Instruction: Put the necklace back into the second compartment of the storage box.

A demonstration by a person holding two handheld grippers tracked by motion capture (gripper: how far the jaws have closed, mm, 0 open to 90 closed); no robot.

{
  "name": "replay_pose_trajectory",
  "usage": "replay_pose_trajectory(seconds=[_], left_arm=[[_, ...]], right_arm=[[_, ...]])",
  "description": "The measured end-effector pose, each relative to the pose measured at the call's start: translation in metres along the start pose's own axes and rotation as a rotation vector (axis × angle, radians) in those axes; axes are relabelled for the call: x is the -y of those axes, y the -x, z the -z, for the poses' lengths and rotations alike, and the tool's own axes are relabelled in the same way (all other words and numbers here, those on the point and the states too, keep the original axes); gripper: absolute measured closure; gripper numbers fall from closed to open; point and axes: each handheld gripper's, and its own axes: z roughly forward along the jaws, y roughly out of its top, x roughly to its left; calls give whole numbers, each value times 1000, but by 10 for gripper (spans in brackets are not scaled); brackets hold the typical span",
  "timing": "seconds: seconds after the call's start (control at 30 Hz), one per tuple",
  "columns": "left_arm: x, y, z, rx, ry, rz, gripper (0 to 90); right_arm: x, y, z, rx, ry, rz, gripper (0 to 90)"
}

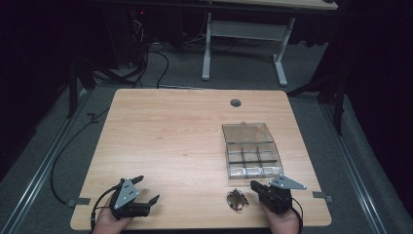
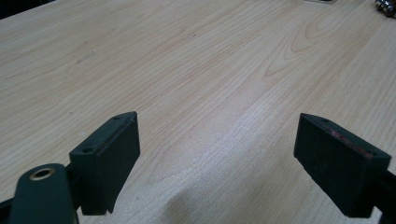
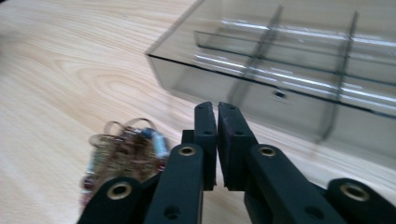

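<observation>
Black tongs [image 1: 262, 187] with brass-ringed screw holes, grey three-cornered plates and trailing black cables.

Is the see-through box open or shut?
Open. The clear box has its lid flipped back flat on the table, and its bare dividers show.

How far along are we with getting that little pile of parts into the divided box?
Done: the clear divided box lies open, its compartments looking empty. In hand: nothing; the right gripper is shut on nothing beside the small pile of parts, and the left gripper is open over bare table. Left: probably all the sorting.
</observation>
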Motion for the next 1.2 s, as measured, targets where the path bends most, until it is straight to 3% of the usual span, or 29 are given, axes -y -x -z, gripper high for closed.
replay_pose_trajectory(seconds=[0.27,0.4,0.47,0.63,0.73,1.0,1.07,1.2], left_arm=[[0,0,0,1,-3,-1,150],[0,0,0,0,-2,1,150],[0,0,0,2,-3,1,150],[0,0,0,2,-1,1,150],[0,0,0,3,0,1,150],[0,0,0,3,-1,1,150],[0,0,0,3,-2,0,150],[0,0,0,0,-6,-1,151]], right_arm=[[-4,-35,1,-100,-3,67,900],[1,-50,-8,-130,-51,104,900],[3,-52,-14,-118,-91,118,900],[6,-49,-20,-86,-139,109,900],[7,-42,-19,-77,-137,91,900],[10,-21,-9,12,-131,59,900],[10,-18,-7,7,-132,34,900],[7,-26,-3,-40,-94,50,900]])
